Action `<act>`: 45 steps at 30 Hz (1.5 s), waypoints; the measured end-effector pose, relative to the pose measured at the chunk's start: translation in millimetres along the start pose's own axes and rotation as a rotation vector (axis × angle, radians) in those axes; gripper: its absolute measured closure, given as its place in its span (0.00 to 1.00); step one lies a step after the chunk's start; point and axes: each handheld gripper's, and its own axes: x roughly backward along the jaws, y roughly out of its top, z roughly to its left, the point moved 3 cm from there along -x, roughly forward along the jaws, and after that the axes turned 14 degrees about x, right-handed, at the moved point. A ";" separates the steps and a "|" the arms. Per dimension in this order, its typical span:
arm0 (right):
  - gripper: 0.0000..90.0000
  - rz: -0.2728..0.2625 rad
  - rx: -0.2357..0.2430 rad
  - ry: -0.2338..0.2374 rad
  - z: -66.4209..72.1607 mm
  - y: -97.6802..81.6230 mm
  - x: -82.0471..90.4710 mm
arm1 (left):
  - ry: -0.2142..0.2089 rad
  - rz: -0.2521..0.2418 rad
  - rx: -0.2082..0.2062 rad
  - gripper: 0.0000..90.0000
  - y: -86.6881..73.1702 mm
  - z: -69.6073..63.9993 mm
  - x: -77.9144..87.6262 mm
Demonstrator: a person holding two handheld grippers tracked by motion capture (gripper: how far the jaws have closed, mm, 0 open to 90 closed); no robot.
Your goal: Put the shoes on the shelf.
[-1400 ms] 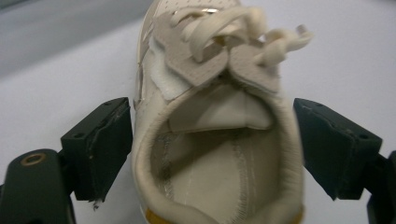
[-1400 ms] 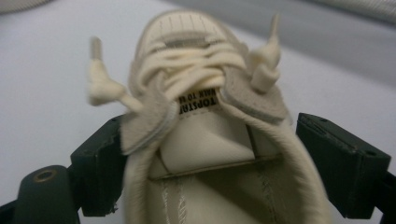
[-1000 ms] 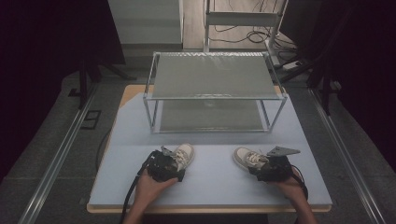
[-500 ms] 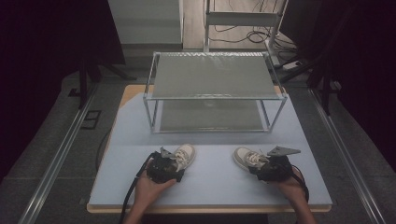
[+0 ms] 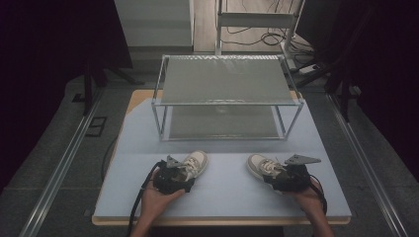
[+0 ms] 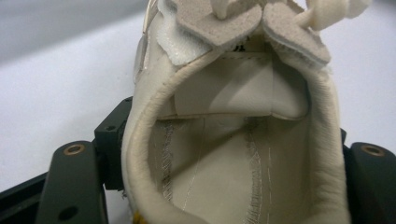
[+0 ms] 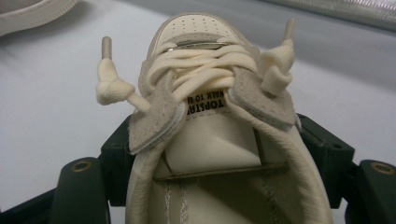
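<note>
At the lower middle of the frame, the left gripper [image 5: 179, 174] and right gripper [image 5: 280, 174] each pinched a shoe's heel, left shoe [image 5: 193, 163] and right shoe [image 5: 260, 164], jaws having just closed in. Grasping looked done; next, probably, a lift toward the rack [image 5: 226, 101].

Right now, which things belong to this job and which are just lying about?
In the job: cream lace-up sneaker on the left, clamped at its heel by the left gripper; its matching sneaker on the right, in the right gripper; two-tier metal shoe rack.

Just about: floor cables behind the rack.
</note>
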 end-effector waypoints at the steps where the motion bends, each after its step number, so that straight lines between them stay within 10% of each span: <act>1: 0.31 -0.010 -0.002 -0.001 0.6 1.9 1.6 | -0.001 -0.003 0.003 0.32 0.4 -0.4 0.4; 45: 0.31 -0.071 -0.022 -0.065 -6.9 71.6 -23.4 | -0.015 -0.053 0.007 0.32 69.5 -13.2 -22.7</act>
